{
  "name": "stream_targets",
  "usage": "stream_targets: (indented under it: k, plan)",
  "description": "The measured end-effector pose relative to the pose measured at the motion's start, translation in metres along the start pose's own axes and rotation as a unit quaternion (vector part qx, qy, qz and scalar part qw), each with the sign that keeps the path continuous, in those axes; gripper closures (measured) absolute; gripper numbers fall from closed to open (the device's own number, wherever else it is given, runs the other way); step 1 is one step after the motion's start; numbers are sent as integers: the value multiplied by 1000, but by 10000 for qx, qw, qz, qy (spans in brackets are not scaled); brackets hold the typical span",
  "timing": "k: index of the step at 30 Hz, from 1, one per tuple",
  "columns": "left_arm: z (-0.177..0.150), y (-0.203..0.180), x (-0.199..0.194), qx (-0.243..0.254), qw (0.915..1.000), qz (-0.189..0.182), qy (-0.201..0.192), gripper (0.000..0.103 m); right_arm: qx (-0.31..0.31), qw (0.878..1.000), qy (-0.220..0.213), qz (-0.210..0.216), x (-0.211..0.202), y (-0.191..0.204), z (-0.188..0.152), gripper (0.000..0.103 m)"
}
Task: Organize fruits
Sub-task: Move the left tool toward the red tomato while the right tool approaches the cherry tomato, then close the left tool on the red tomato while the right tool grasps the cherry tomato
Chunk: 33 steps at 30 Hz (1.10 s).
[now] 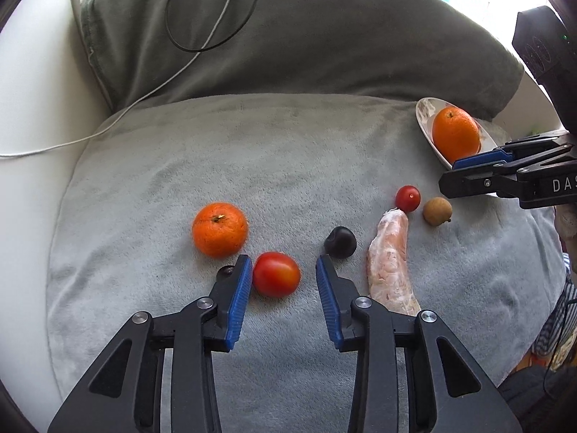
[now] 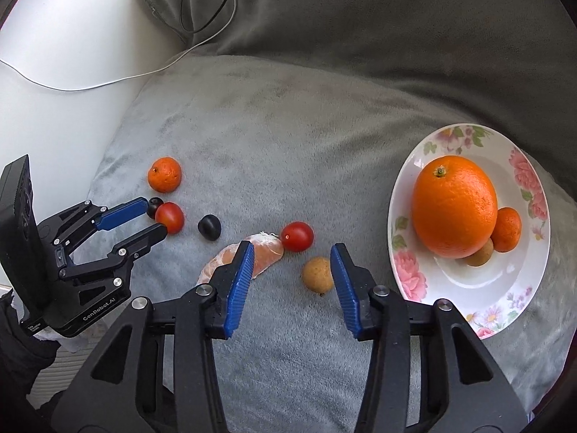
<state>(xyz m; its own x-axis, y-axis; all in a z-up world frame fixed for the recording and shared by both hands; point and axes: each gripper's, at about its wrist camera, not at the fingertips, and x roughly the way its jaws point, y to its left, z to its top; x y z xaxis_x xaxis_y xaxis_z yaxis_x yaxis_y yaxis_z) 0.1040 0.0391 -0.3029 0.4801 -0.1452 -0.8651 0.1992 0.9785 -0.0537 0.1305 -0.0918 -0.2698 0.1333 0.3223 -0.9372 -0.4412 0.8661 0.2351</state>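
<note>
My left gripper (image 1: 283,265) is open around a red tomato (image 1: 276,274) on the grey cushion (image 1: 252,144); it also shows in the right wrist view (image 2: 155,216). A mandarin (image 1: 220,229), two dark plums (image 1: 340,242) (image 1: 226,271), a peeled orange segment (image 1: 389,263), a small tomato (image 1: 407,198) and a brown longan (image 1: 437,211) lie nearby. My right gripper (image 2: 291,254) is open just above the longan (image 2: 316,273). A floral plate (image 2: 432,285) holds a big orange (image 2: 454,205), a mandarin (image 2: 506,229) and a longan (image 2: 479,254).
A dark grey pillow (image 1: 306,36) lies behind the cushion, with a black cable (image 1: 216,11) and a white cable (image 1: 108,126) over it. White sofa surface (image 1: 32,144) is at the left.
</note>
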Motion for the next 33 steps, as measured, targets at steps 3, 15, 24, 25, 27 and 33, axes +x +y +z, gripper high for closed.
stream_targets:
  k: [3, 15, 24, 25, 27, 33]
  plan:
    - [-1, -1, 5, 151, 9999, 63, 51, 68, -36, 10000, 73, -21, 8, 1, 3, 58]
    - [0, -11, 19, 878, 9954, 372, 120, 68, -187, 9991, 339, -157, 38, 4, 13, 67]
    - [3, -9, 24, 995, 9944, 359, 60, 71, -123, 9988, 474, -79, 50, 1, 9, 77]
    - [2, -8, 24, 996, 9944, 347, 47, 71, -98, 9989, 460, -67, 50, 1, 9, 78]
    - [5, -3, 27, 936, 9952, 286, 30, 72, -85, 9990, 436, -62, 51, 1, 9, 78]
    - [4, 9, 16, 454, 9990, 12, -51, 72, -100, 9993, 341, -78, 48, 2, 10, 78]
